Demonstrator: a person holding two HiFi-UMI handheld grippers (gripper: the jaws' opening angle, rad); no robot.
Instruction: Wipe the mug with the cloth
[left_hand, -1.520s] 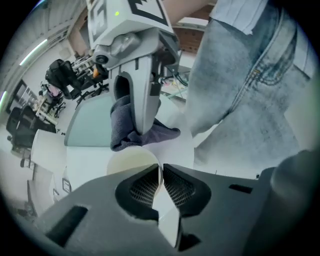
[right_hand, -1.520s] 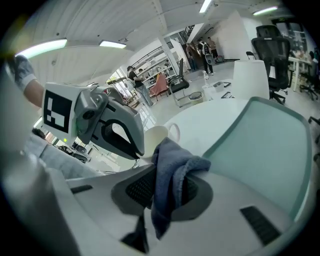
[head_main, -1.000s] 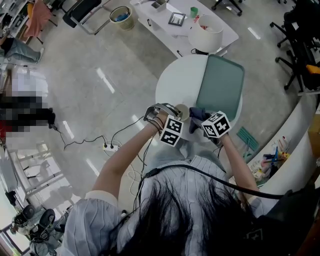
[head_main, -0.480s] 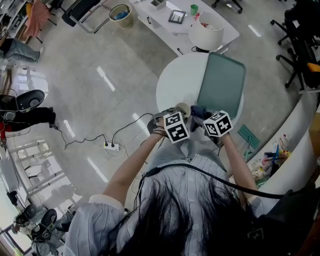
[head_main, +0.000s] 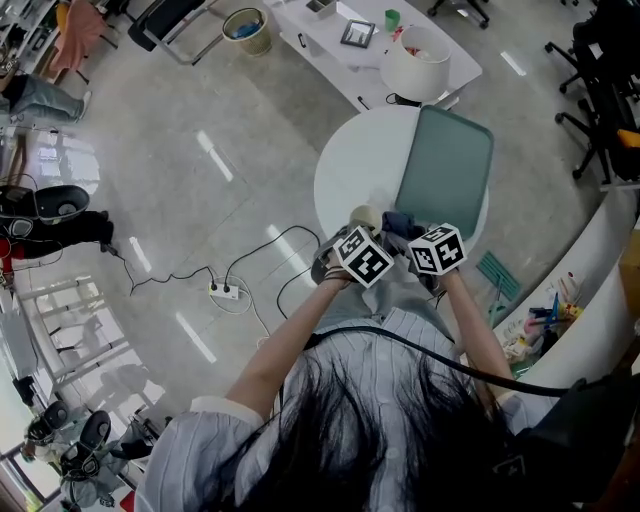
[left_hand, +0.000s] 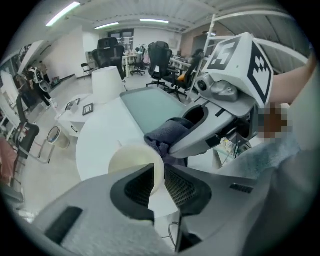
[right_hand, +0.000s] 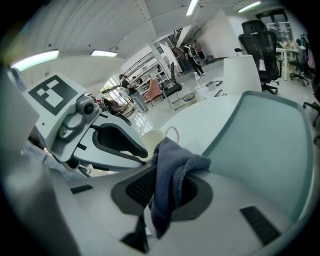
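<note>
Wiping seemingly under way, unfinished: cream mug (left_hand: 132, 160) clamped by its wall in left gripper (left_hand: 157, 182), dark blue cloth (right_hand: 172, 165) pinched in right gripper (right_hand: 165, 192), touching mug mid-frame.

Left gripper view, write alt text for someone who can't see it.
The left hand-held gripper is clamped on the wall of a cream mug, while the right hand-held gripper holds a dark blue cloth against its rim. Behind them are a round white table and a green tray.

Your mug (left_hand: 131, 161) is cream, your cloth (right_hand: 172, 172) slate blue, the counter (head_main: 350, 165) white, its right-hand mat (head_main: 445, 165) teal, your shirt (head_main: 400, 322) finely striped.
</note>
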